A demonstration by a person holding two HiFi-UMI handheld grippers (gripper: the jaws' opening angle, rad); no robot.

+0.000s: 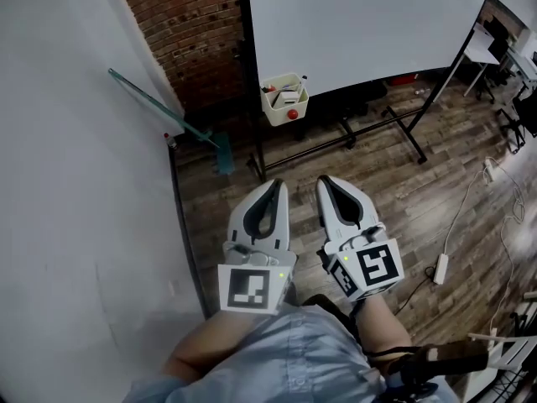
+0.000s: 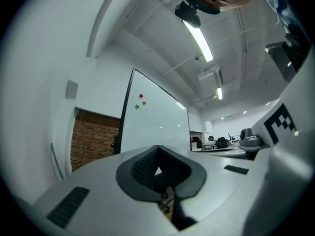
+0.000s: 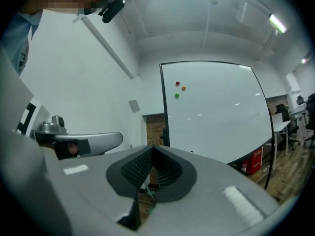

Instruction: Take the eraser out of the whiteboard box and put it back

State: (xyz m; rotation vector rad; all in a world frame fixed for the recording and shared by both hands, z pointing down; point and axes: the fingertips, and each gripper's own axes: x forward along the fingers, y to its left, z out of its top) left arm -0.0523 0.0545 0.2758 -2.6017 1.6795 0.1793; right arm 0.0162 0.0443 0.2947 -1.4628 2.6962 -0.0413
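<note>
White whiteboard box [image 1: 284, 99] hangs at the whiteboard's [image 1: 361, 23] lower left corner, eraser inside too small to make out | your left gripper [image 1: 273, 185] and right gripper [image 1: 329, 181]: jaws pressed together, pinching nothing, well apart from the box | wood floor [image 1: 377, 191] between, black stand [image 1: 251, 74] beside the box | white wall [image 1: 67, 141] left, brick wall [image 1: 193, 32] behind

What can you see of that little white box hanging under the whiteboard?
It is a small off-white box with an open top, plastic by its look. It hangs upright at the lower left corner of the whiteboard, next to the black stand post and above the wooden floor. A few small items lie inside, too small to name, and a dark stick pokes up at its right rim. A small red round thing shows at its lower edge.
</note>
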